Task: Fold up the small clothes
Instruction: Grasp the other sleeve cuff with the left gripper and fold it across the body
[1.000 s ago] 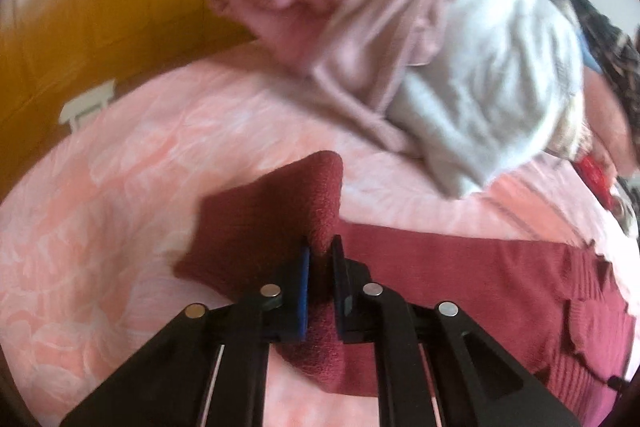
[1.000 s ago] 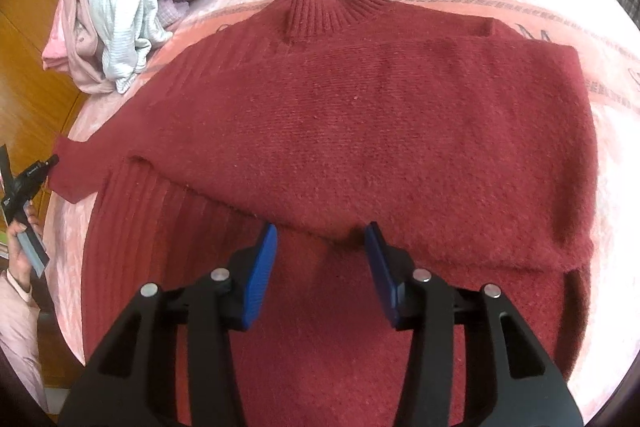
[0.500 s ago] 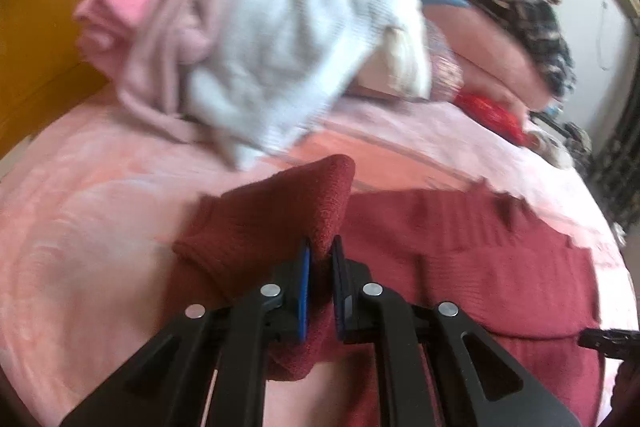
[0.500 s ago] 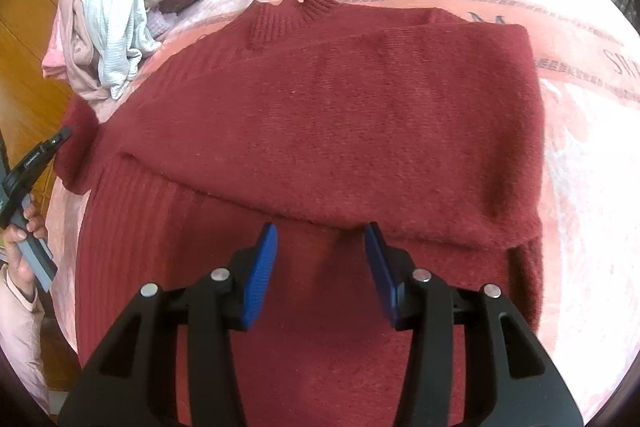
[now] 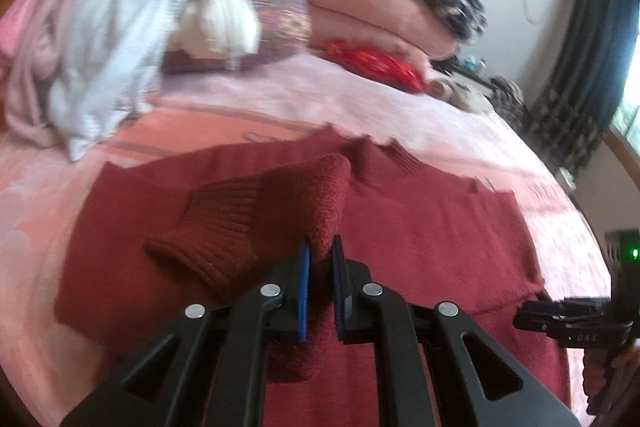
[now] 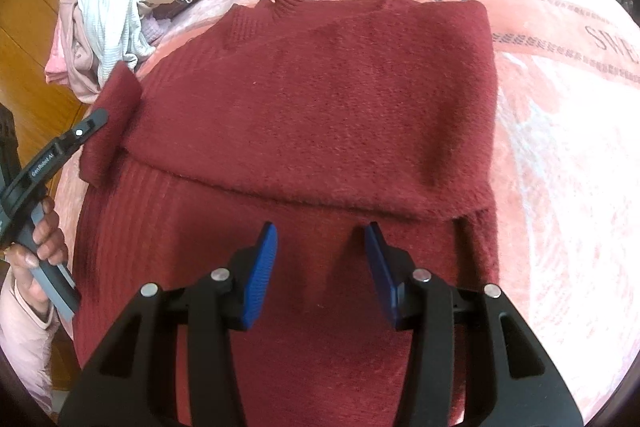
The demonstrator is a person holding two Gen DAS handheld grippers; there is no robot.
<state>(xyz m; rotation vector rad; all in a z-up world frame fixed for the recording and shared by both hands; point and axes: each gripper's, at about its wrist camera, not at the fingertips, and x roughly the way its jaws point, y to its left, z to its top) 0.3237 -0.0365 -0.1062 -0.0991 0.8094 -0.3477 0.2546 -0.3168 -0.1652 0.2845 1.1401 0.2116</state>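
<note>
- A dark red sweater [image 6: 320,99] lies flat on a pink bedspread [image 6: 560,107], one side already folded in, collar toward the far pillows
- The left gripper [image 5: 320,253] has its jaws nearly closed on the sleeve [image 5: 280,211], lifted above the sweater body
- The right gripper [image 6: 320,259] hovers over the hem, jaws wide apart, holding nothing
- Risk: the thick knit could slip from the narrow pinch, likely dropping the sleeve crooked
- Risk: pulling the sleeve across may drag the unpinned body and undo the folded side
- Risk: a pile of white and pink clothes [image 6: 120,7] sits near the shoulder; a wide swing could snag it
</note>
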